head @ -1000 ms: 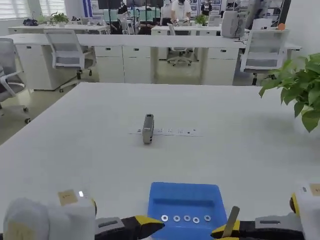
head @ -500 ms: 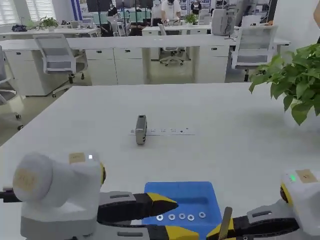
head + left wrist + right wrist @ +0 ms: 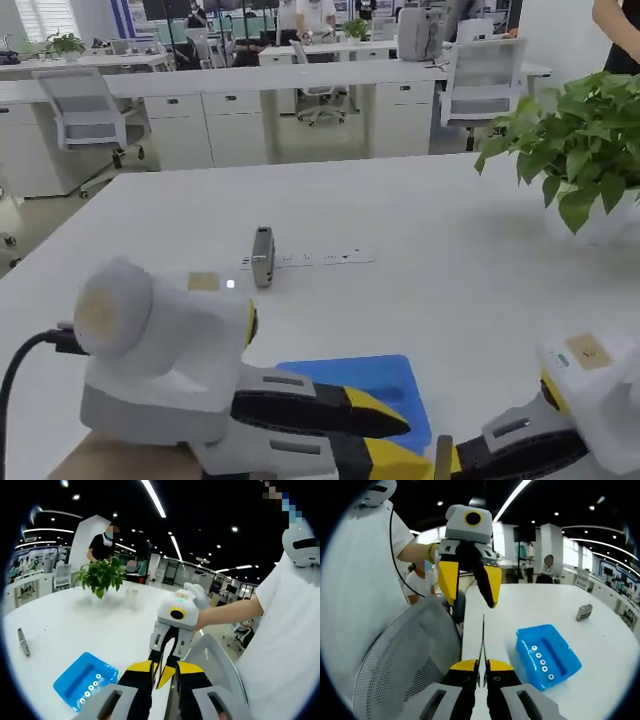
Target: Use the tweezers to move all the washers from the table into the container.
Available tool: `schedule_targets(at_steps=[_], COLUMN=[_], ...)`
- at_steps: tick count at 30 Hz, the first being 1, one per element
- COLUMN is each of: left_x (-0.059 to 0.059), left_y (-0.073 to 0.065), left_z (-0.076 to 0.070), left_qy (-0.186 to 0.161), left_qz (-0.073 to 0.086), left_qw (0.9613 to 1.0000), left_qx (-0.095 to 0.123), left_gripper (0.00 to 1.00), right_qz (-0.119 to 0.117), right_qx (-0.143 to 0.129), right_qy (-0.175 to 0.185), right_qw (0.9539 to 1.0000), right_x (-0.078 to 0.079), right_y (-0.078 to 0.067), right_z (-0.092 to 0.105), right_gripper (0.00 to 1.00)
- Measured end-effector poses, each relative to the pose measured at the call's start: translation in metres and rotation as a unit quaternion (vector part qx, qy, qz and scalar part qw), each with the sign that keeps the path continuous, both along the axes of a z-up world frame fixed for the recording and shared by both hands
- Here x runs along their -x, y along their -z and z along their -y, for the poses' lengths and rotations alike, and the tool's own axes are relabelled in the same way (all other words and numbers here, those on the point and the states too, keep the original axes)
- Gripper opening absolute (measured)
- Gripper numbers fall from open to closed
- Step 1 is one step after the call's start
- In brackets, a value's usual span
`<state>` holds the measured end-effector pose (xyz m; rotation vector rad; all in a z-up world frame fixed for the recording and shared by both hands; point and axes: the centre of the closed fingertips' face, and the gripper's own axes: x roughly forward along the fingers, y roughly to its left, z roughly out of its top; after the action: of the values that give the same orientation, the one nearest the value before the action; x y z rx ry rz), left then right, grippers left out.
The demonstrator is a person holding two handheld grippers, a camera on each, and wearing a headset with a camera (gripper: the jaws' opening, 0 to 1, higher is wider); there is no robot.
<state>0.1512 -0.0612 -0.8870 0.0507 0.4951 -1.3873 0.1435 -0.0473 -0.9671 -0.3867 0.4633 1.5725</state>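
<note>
Left gripper (image 3: 469,603): I see its jaws apart, upper centre.
Right gripper (image 3: 482,668): clamped on the tweezers (image 3: 483,635).
Washers (image 3: 541,662): in the blue container (image 3: 561,652).

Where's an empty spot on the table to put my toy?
The table is bare between the plant and the power strip, and left of the small grey box. It is crowded at the blue tray, by the left gripper and right gripper.

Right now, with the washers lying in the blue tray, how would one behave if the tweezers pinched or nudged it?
Each washer looks small, flat and metallic, so it is probably light and rigid, and likely to slide rather than roll. Lying flat on the floor of the blue tray, its thin edge may slip from the narrow tips of the tweezers.
</note>
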Motion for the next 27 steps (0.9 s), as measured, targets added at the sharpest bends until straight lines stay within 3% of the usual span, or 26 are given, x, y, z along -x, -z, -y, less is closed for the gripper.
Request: schedule_targets(at_steps=[4,10,21,27], left_x=[-0.002,-0.002,-0.004,-0.004], left_y=[0.007,0.011,0.021,0.029], left_z=[0.007,0.017,0.020,0.016], left_qy=[0.013,0.031,0.050,0.072], left_qz=[0.002,0.005,0.005,0.027], left_qw=[0.9997,0.9990,0.9975,0.9942], left_qx=[-0.021,-0.031,-0.049,-0.076], left_gripper=[0.06,0.06,0.00,0.00], right_qz=[0.000,0.002,0.005,0.006], right_qx=[0.006,0.015,0.034,0.050], right_qy=[-0.006,-0.009,-0.002,0.001], right_qw=[1.0000,0.9998,0.9994,0.9987], right_x=[0.001,0.002,-0.001,-0.001], right_y=[0.001,0.004,0.011,0.018], right_z=[0.002,0.004,0.009,0.013], right_gripper=[0.03,0.03,0.03,0.04])
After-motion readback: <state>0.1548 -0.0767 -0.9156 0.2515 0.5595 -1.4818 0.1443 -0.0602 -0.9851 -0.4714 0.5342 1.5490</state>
